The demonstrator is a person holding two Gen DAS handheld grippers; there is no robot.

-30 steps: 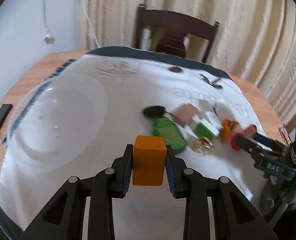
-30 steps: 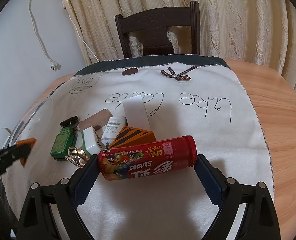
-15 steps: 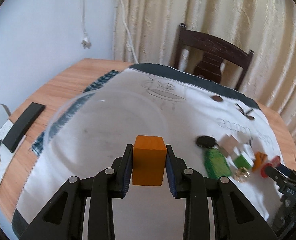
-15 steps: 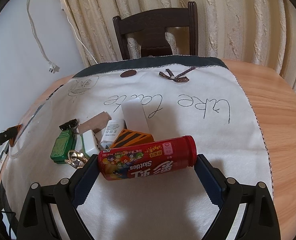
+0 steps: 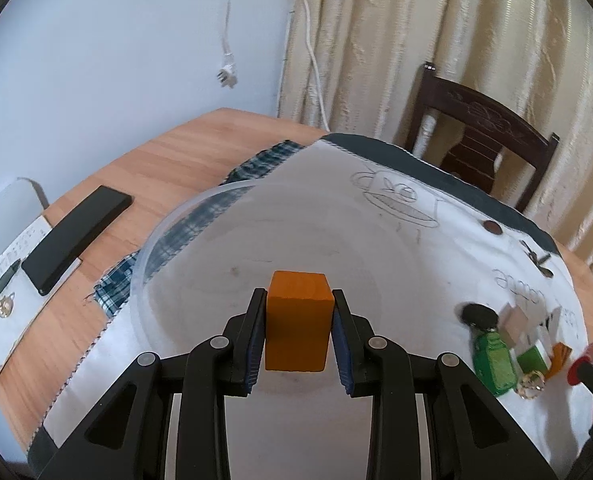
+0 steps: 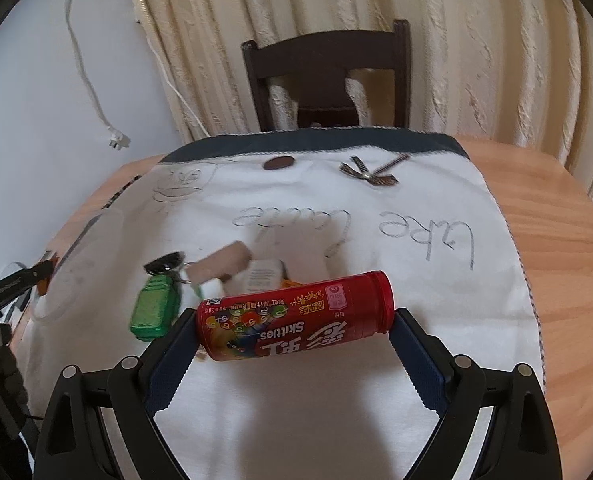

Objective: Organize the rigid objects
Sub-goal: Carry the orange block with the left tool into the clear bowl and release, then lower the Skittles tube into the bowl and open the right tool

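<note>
Fingers, left wrist view: both blue pads [image 5: 256,330] of the left gripper [image 5: 299,330] press the 2 side faces of an orange block [image 5: 299,322], which stands upright between them.
Block position: held above the inside of a clear plastic bowl [image 5: 152,248], apart from its bottom as far as the view shows.
Bowl: sits on a white embroidered cloth [image 5: 396,248]; its left rim overlaps a blue plaid cloth [image 5: 116,280].
Table left side: a black phone [image 5: 76,236] lies on the wooden table [image 5: 164,160], partly on a sheet of paper [image 5: 12,256].
Clutter at right: a green keychain case [image 5: 492,360], a green and white block [image 5: 532,354] and a brass trinket [image 5: 530,380] lie close together on the white cloth.

Fingers, right wrist view: the right gripper [image 6: 294,320] has its pads spread wide and pinches a red Skittles tube [image 6: 296,316] end to end, 1 pad on the base and 1 on the cap.
Tube position: horizontal, lifted above the white cloth, label upside down.
Behind the tube: the green keychain case [image 6: 154,308], a tan wooden block [image 6: 220,266] and a white box [image 6: 262,276], somewhat blurred.
Far left: the left gripper with the orange block [image 6: 42,286] sits at the clear bowl.
Background: a dark wooden chair [image 6: 328,76] stands against cream curtains [image 6: 496,48].
</note>
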